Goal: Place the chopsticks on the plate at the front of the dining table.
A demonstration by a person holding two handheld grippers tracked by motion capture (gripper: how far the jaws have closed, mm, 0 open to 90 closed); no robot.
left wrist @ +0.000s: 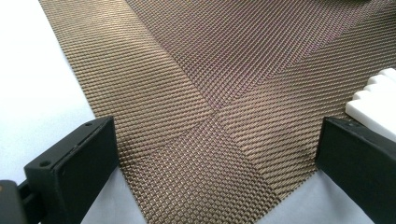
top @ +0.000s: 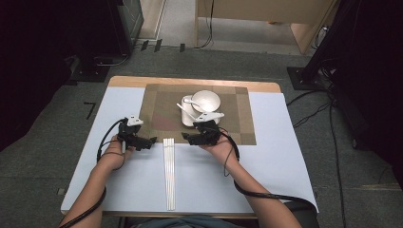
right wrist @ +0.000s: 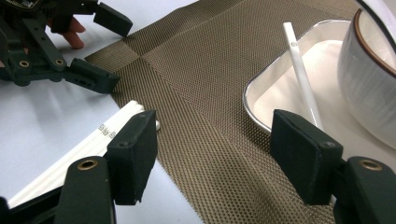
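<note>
A brown woven placemat [top: 161, 109] lies at the back middle of the table. On it stands a white square dish [top: 189, 118] with a white bowl [top: 206, 100] and a white spoon [top: 189, 100]. White chopsticks [top: 169, 173] lie lengthwise in front of the mat. My left gripper [top: 151, 141] is open over the mat's front left corner [left wrist: 210, 70], with the chopstick ends [left wrist: 373, 100] beside its right jaw. My right gripper [right wrist: 215, 130] is open and holds nothing, between the chopstick tips [right wrist: 107, 133] and the dish [right wrist: 280, 84]. The spoon handle [right wrist: 301, 74] leans in the dish beside the bowl [right wrist: 369, 79].
A white sheet [top: 266, 166] covers the table, whose wooden edge [top: 190, 81] shows at the back. Cables [top: 332, 142] trail over the grey floor to the right. Dark stands [top: 95, 61] and wooden furniture [top: 266, 19] are beyond the table.
</note>
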